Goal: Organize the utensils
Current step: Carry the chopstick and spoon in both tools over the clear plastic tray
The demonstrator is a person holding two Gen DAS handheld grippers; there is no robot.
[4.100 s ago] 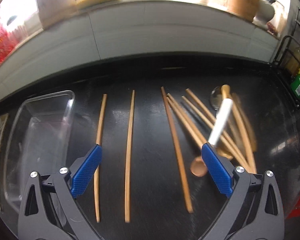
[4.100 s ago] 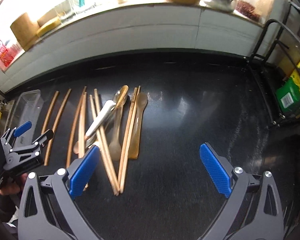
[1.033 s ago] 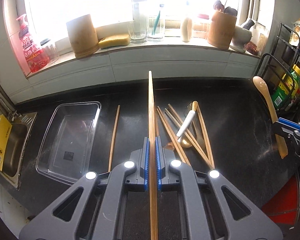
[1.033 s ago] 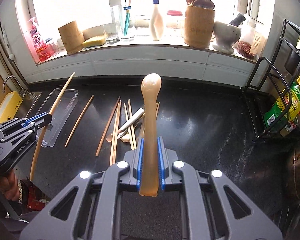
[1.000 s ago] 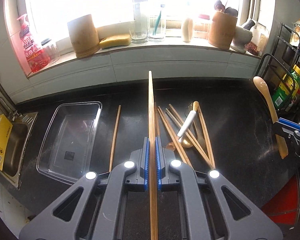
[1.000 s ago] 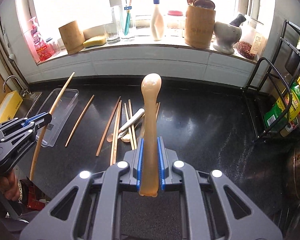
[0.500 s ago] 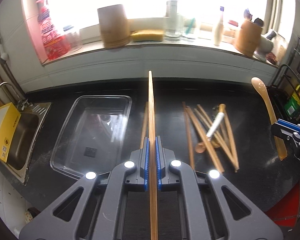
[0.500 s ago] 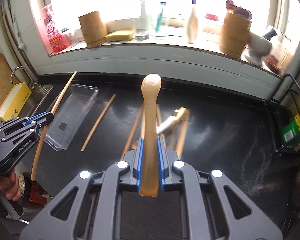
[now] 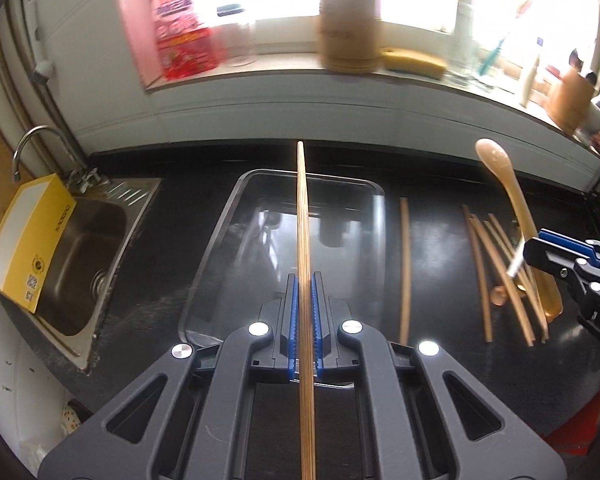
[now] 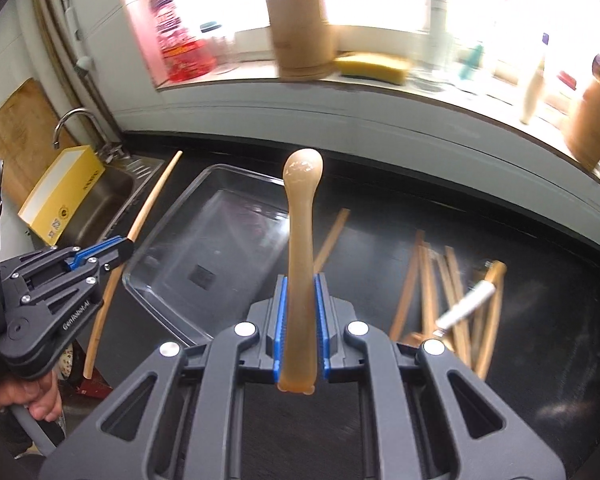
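The clear plastic tray (image 9: 374,196) on the dark counter is the landmark here, and both carried pieces hang above or beside it. The left gripper (image 9: 304,316) is clamped on a long bamboo chopstick (image 9: 302,216), which runs straight out along the fingers and lies over the tray's middle, its far tip reaching past the tray's back rim. The right gripper (image 10: 300,320) is closed around the handle of a tan spoon (image 10: 301,216), bowl end pointing away, hovering over the tray's right side; from the left wrist view that spoon (image 9: 516,204) sits well right of the tray. Right of the tray, one loose chopstick (image 9: 405,256) lies near its wall, and farther right a pile of utensils (image 9: 500,264) waits on the counter. The chopstick looks light, stiff and smooth, so it could pivot or slide in the pads; a grip near its middle, as now, seems best for balance. The spoon appears rigid plastic or horn, light and somewhat slick, best pinched on the flat handle. Neither looks fragile, so a low release into the tray should do.
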